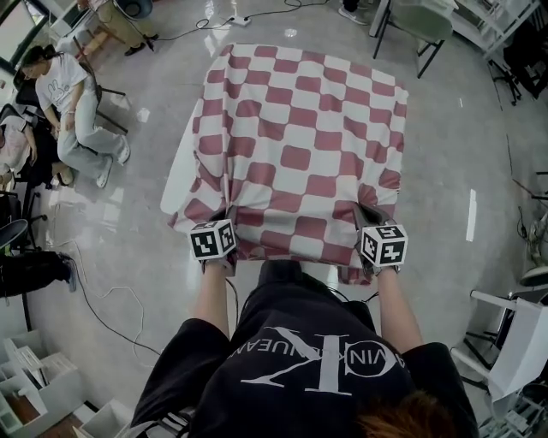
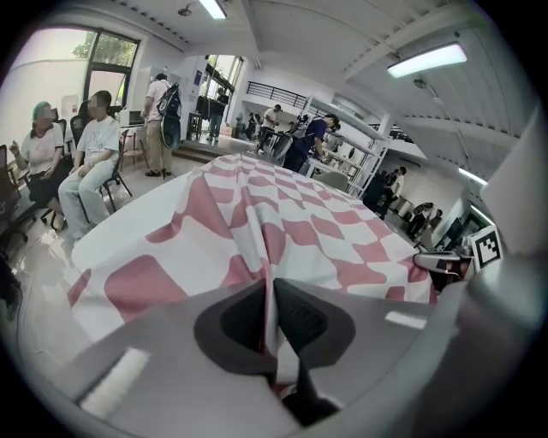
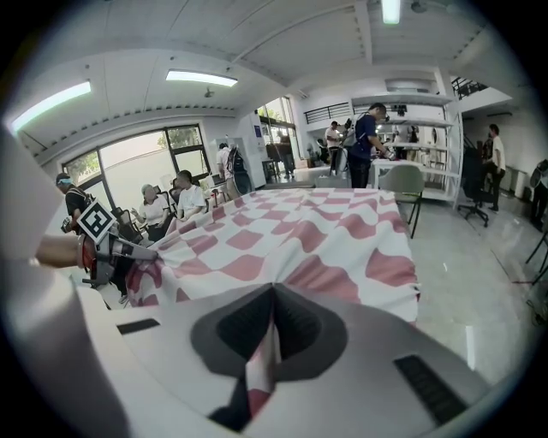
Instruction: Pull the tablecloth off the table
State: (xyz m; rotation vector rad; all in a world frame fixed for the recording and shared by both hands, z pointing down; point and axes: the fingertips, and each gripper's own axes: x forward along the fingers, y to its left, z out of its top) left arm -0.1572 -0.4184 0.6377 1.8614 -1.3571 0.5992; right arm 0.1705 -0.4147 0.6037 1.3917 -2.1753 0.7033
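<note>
— Two tongs on the job? What's w/ the left tongs [image 1: 228, 214]?
— Clamped on the tablecloth [image 1: 300, 128], at its near edge, twd the left corner. In the left gripper view a thin fold of red-&-white fabric sits pinched betw. the dark pads, jaws nearly together.
— Right tongs [image 1: 366, 214]?
— Same deal: closed on a fold of the near edge, twd the cloth's right corner. In the right gripper view the fabric runs down betw. the pads.
— Where's the cloth itself?
— Spread over the surface, checks up, hanging over the near & side edges. Creases fan out from each pinch pt. It sits a bit askew. A white patch [image 1: 177, 175] shows along its left side; can't tell if that's bare surface or cloth backing.
— Person?
— Stands at the cloth's near edge, both arms out, one tool per hand, black tee.
— Anything else round it?
— Grey floor [image 1: 454, 171] all round. Seated people [image 1: 77, 103] off the cloth's left side, a chair [image 1: 419, 26] beyond its far right corner, a power strip [image 1: 238, 19] on the floor past its far edge.
</note>
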